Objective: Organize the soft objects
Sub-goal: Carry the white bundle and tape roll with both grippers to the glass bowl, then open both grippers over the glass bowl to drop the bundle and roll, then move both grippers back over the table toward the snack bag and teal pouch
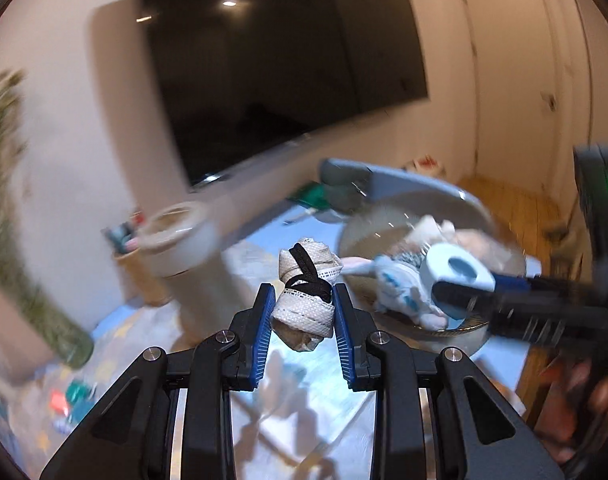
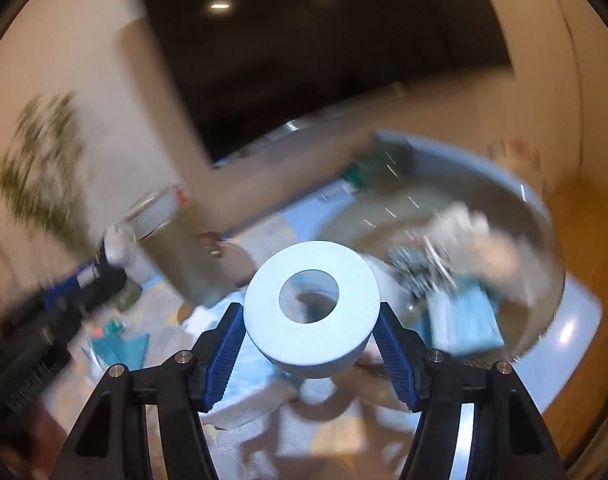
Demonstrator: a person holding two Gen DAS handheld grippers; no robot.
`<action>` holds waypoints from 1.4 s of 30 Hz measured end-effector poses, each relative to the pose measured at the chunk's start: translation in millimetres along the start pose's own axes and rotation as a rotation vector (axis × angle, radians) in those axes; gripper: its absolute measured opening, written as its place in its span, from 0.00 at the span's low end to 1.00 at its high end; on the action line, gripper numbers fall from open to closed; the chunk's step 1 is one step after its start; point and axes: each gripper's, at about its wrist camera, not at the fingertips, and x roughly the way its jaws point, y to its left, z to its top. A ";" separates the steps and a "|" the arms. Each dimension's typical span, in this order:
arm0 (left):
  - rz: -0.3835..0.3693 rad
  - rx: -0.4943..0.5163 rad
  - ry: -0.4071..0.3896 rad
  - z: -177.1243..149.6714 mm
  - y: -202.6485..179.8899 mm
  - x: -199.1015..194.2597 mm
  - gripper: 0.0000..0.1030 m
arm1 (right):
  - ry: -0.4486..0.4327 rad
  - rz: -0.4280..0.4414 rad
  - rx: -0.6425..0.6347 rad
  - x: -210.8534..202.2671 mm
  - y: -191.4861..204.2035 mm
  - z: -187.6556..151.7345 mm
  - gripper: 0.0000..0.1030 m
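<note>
My left gripper [image 1: 303,309] is shut on a rolled white cloth bundle [image 1: 307,294] tied with a black ribbon, held above the table. My right gripper [image 2: 311,326] is shut on a white roll with a round hole [image 2: 311,312]; its blue pads press both sides of it. In the left wrist view that roll [image 1: 457,274] and the right gripper [image 1: 463,292] hang over a large round bowl [image 1: 357,232] that holds several soft items, among them a blue-and-white cloth [image 1: 399,286]. The right wrist view shows the bowl [image 2: 543,216] at right, blurred.
A tall beige cylinder [image 1: 184,248] stands left of the bowl, with a small basket of bits [image 1: 128,240] behind it. A green bottle [image 1: 70,342] lies at left. A dark screen [image 1: 280,68] hangs on the wall. Small scraps [image 1: 70,396] lie on the blue patterned tablecloth [image 1: 304,392].
</note>
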 end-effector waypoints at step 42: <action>0.139 -0.271 -0.132 -95.4 126.5 -145.7 0.73 | -0.024 -0.048 -0.343 -25.4 148.5 -37.7 0.70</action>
